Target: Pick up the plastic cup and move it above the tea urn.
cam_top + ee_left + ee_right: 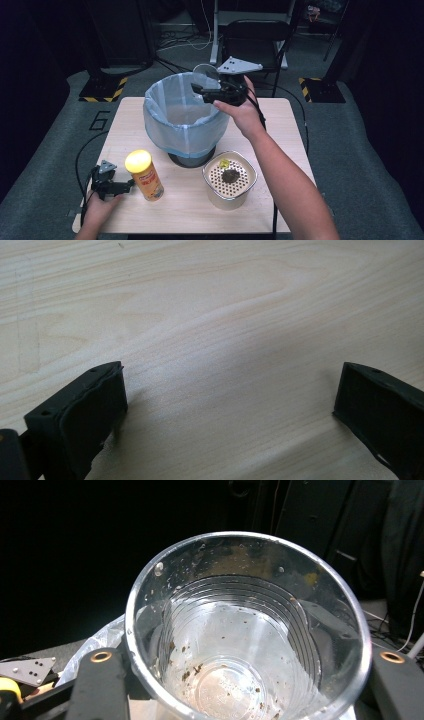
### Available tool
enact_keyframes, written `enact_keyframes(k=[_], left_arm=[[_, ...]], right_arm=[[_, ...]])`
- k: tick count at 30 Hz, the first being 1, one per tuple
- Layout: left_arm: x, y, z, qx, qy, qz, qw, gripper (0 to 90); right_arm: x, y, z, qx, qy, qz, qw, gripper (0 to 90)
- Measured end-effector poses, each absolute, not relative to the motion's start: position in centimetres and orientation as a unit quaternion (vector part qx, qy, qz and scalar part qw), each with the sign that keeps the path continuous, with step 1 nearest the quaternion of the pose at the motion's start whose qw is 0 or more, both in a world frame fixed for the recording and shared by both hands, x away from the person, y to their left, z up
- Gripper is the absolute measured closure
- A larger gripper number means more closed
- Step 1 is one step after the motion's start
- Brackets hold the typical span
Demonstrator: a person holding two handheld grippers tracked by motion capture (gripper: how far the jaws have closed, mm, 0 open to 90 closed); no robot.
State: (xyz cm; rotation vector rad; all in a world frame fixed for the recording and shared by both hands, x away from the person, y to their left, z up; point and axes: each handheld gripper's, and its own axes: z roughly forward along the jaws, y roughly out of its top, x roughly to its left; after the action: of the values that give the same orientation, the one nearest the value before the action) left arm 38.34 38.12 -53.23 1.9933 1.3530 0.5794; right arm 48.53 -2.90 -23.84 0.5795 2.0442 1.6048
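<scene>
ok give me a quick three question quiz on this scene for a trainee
1. True or false: the right gripper holds a clear plastic cup.
2. What stands nearest the left gripper? A) the lined bin B) the yellow-lidded can C) the white strainer pot
3. Fill in: the cup is held above the far rim of the ____.

Key
1. True; its jaws press the cup's sides.
2. B; the open left gripper rests on the table beside the can.
3. Bin.
</scene>
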Motion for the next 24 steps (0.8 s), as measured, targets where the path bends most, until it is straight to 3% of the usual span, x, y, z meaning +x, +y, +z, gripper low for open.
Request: enact_keyframes(k=[11,14,24], left_arm=[[38.3,38.1,-53.2,0.761,0.516,0.221,0.326,0.1],[38.3,38.1,-53.2,0.761,0.517,0.220,0.325,0.1],[38.3,38.0,-53.3,0.756,0.520,0.221,0.331,0.0]], right_arm=[[49.8,-0.4,-24.6,0.226,0.755,0.573,0.224,32.5],[49.9,0.4,-25.2,0.240,0.763,0.564,0.203,12.5],[49.6,0.5,-25.4,0.229,0.772,0.561,0.193,12.3]])
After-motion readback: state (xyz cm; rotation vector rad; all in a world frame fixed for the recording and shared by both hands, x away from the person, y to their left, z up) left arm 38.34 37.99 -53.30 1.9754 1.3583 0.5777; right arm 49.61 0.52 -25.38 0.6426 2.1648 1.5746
